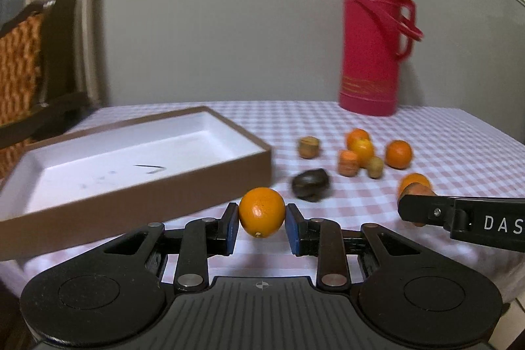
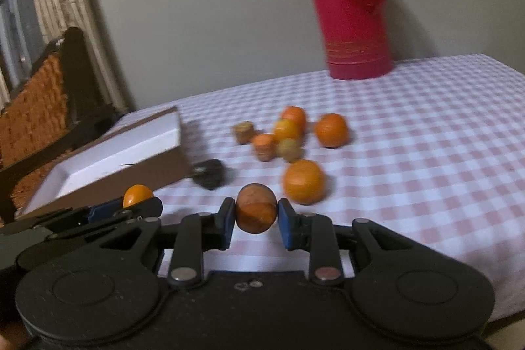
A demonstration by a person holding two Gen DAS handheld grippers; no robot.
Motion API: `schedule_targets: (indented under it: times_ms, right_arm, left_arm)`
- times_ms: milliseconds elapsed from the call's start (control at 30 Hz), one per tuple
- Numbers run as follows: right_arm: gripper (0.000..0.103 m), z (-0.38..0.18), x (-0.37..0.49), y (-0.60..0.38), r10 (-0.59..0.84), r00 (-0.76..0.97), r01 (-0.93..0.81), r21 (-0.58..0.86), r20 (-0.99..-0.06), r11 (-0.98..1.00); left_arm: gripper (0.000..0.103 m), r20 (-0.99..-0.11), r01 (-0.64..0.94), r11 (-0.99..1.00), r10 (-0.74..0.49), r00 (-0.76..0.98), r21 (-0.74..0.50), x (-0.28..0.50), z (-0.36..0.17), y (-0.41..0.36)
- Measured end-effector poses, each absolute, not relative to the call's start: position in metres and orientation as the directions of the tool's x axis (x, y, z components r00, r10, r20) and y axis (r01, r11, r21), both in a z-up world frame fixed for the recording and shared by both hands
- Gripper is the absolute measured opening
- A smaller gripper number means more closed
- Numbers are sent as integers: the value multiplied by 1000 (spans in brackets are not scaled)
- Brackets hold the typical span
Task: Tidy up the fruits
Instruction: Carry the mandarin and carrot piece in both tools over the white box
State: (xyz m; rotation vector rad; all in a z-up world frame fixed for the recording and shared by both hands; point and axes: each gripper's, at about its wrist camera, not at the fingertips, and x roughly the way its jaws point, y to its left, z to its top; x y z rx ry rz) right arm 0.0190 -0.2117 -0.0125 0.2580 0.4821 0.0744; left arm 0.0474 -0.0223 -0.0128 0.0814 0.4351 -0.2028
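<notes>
Left gripper (image 1: 262, 223) level above checked tablecloth (image 1: 459, 153), pads clamped on orange (image 1: 262, 211), just beside box (image 1: 137, 153). Right gripper (image 2: 256, 218) alongside, pads pinching brown round fruit (image 2: 256, 212). Box interior white, only dark marks inside. Other fruit clustered near red thermos (image 1: 370, 38).

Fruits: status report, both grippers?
Left gripper shut on orange. Right gripper shut on brown fruit. Box empty, nothing in way.
</notes>
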Motion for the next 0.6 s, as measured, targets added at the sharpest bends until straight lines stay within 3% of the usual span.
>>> schedule_targets:
  times_ms: [600]
  right_arm:
    - [19, 6, 52, -131, 350, 875, -264, 275, -335, 924]
  left_arm:
    - [31, -343, -86, 996, 80, 936, -2, 40, 3, 93]
